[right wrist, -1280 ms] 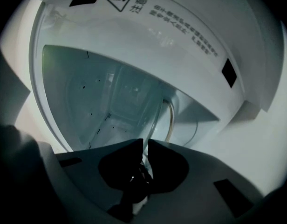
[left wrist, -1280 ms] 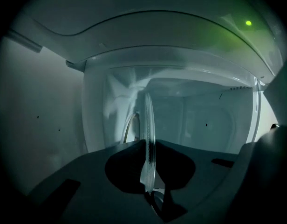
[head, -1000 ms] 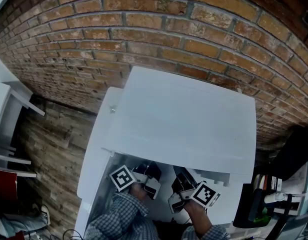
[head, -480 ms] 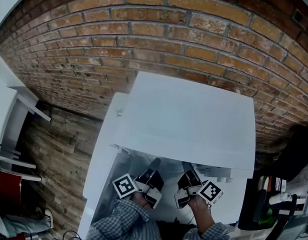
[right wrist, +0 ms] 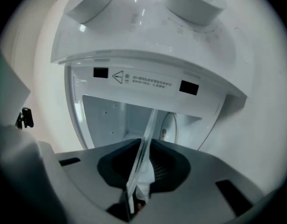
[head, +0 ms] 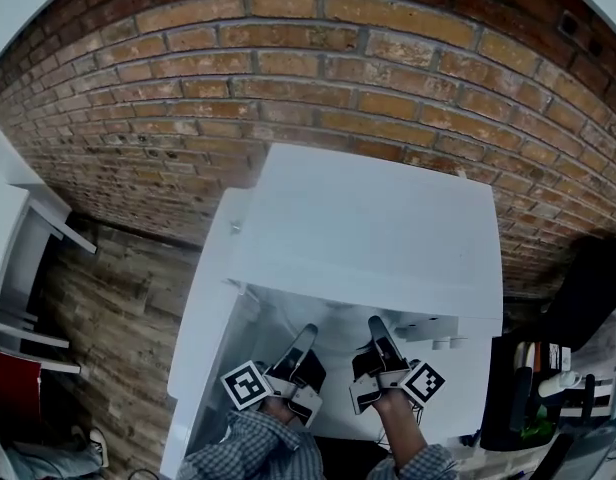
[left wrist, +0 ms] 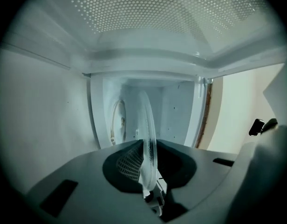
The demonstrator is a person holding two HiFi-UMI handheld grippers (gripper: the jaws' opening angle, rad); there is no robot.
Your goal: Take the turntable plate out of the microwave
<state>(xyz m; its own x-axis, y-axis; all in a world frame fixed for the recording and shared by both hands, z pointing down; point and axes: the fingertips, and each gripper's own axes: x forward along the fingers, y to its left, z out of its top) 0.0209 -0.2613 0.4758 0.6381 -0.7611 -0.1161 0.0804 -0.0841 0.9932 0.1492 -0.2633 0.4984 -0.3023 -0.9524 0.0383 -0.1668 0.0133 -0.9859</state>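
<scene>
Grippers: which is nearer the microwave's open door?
The left gripper, beside the door; its jaws just eased wider around the plate, the right gripper closed on it.

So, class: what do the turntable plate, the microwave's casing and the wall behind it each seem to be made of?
Turntable plate: probably clear glass with a glossy finish; the cavity shows through it. Microwave casing: smooth and white, likely painted metal, though plastic can't be excluded. Wall: rough red-brown brick with pale mortar joints.

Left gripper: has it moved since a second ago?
Yes. The left gripper has pulled back from the microwave front edge, toward the person. Its jaws have just been opening a little, with the turntable plate gripped between them.
</scene>
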